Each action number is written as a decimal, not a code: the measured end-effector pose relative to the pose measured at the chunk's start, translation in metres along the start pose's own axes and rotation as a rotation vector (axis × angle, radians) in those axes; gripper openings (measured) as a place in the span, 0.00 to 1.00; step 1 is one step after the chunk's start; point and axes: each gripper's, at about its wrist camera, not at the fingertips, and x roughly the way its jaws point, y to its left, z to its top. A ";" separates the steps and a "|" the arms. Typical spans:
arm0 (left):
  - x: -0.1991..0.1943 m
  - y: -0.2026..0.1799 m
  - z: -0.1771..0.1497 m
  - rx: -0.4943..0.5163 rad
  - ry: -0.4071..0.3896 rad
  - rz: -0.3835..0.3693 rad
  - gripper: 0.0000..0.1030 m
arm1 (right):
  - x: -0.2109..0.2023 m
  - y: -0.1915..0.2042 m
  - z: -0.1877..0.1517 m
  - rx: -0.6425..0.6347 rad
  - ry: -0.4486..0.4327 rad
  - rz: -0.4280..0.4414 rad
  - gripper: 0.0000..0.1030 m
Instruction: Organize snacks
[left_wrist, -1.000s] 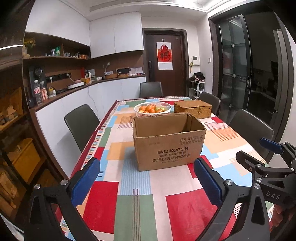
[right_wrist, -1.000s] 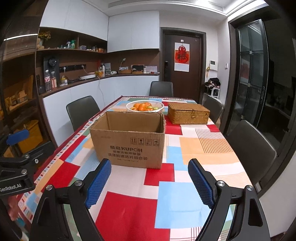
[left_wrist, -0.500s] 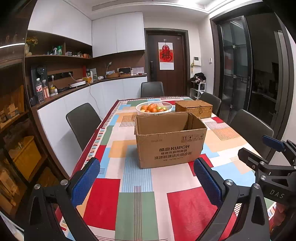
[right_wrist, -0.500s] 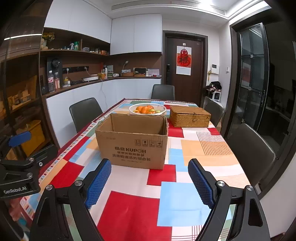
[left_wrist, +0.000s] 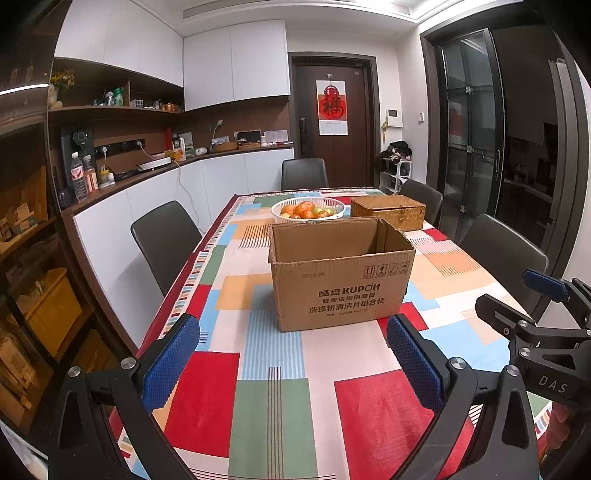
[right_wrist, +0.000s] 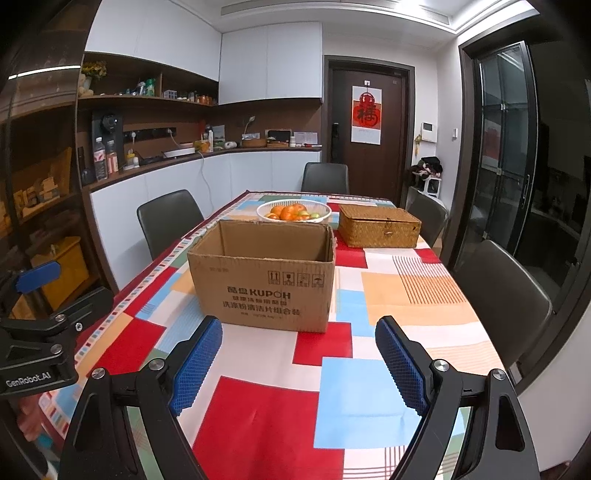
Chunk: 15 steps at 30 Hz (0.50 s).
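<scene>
Both tools sit low over the near end of the counter (left_wrist: 273, 413), w/ its patchwork cloth, aimed down the length of it. Left tool (left_wrist: 291, 363) is spread wide, nothing btwn the blue pads; right tool (right_wrist: 297, 363) same, spread and empty. Straight ahead, just past the fingertips in both views, stands the open cardboard box (left_wrist: 341, 280), flaps gone or folded in, inside looks bare as far as the visible walls show; floor of it is hidden. Behind it a white fruit basket (left_wrist: 308, 210) w/ oranges etc., and beside that, to the right, a lidded wicker box (right_wrist: 380, 225), shut. No snack packs visible anywhere on the counter, so prob. they're in the wicker box or down in the carton; can't tell which. Looks like the very start: nothing picked, nothing sorted yet. Next move prob. calls for going fwd to the carton or the wicker lid to find the snacks, one tool steadying while the other lifts. Carton is light, may slide on the cloth if pushed.
</scene>
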 end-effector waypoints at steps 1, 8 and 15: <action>0.001 0.000 0.000 0.000 0.002 -0.001 1.00 | 0.001 0.000 0.000 0.000 0.003 0.002 0.83; 0.006 0.000 -0.004 0.000 0.013 -0.004 1.00 | 0.004 0.001 -0.001 0.001 0.010 0.005 0.83; 0.010 0.002 -0.004 -0.004 0.027 -0.006 1.00 | 0.010 0.001 -0.003 0.001 0.023 0.006 0.83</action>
